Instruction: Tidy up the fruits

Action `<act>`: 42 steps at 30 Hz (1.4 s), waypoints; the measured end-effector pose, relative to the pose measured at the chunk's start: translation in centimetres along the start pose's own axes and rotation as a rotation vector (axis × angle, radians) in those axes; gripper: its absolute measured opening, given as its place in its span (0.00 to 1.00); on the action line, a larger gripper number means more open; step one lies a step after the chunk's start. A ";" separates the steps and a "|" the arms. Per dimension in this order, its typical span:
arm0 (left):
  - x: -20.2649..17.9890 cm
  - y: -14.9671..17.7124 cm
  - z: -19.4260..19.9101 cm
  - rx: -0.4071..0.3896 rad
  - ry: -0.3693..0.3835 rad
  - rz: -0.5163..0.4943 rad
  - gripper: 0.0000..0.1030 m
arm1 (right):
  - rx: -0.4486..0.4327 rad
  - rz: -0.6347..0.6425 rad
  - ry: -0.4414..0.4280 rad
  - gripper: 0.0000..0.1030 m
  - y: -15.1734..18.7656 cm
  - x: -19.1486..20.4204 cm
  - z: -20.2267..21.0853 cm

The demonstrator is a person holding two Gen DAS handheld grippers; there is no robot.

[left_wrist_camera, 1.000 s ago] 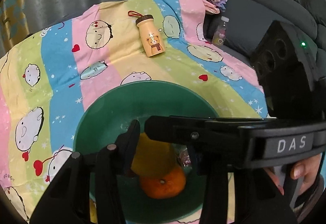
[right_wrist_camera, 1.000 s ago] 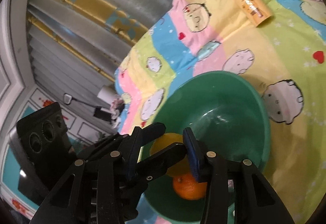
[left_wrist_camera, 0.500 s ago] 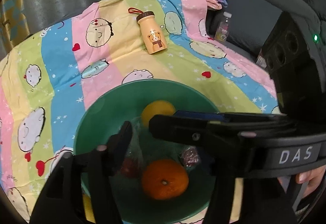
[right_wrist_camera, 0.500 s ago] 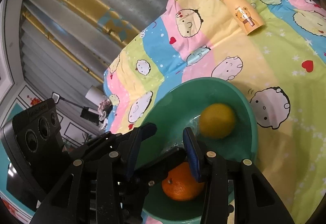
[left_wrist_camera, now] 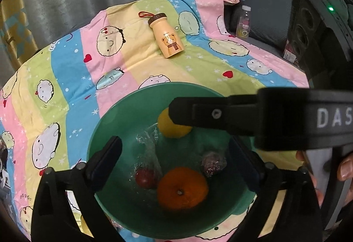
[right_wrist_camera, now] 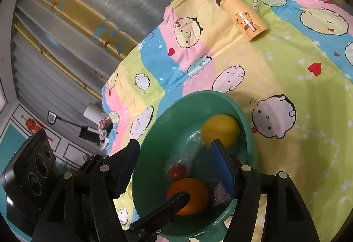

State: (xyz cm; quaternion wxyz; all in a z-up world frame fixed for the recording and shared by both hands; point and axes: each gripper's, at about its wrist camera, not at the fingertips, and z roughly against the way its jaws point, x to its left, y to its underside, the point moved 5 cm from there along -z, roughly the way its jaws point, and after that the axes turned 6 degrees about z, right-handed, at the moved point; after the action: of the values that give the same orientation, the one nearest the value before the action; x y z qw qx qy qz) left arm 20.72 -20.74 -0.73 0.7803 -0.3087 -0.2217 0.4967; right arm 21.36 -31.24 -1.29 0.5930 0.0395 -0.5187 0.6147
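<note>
Left wrist view: left gripper [left_wrist_camera: 176, 151] jaws just opening wide, gripping nothing | right gripper [right_wrist_camera: 174, 162] likewise opening, empty | lemon [left_wrist_camera: 174, 126] lying in bowl [left_wrist_camera: 106, 131] at 12 o'clock, both grippers hovering equally near.

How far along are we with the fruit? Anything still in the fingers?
Done: the yellow fruit, the orange and a small red fruit lie in the green bowl.
In hand: nothing. Left gripper and right gripper have just been opening over the bowl, empty.
Left: no loose fruit shows on the cloth.
</note>
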 end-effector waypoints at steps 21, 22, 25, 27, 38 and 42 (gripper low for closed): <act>2.4 -0.6 1.7 -0.006 -0.039 0.136 0.99 | -0.031 0.025 0.027 0.81 -0.3 1.0 1.6; 2.6 -0.7 1.9 -0.006 -0.038 0.150 0.99 | -0.033 0.024 0.024 0.81 -0.4 1.1 1.7; 3.1 -0.4 2.9 -0.008 -0.025 0.172 0.99 | -0.041 0.013 0.012 0.81 -0.4 1.2 2.1; 3.5 -0.3 3.8 -0.017 -0.024 0.183 0.99 | -0.049 0.009 0.004 0.81 -0.5 1.3 2.4; 7.8 4.0 10.3 -0.116 0.036 0.432 1.00 | -0.080 -0.001 -0.038 0.81 -0.7 2.1 3.8; 9.3 6.1 11.2 -0.118 0.066 0.540 1.00 | -0.076 0.011 -0.037 0.81 -0.5 2.7 3.8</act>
State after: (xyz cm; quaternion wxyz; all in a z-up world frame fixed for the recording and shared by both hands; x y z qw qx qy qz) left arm 13.32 -7.38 3.33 0.6073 -0.4174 -0.1343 0.6625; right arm 18.82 -32.08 2.52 0.5812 0.0254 -0.5525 0.5969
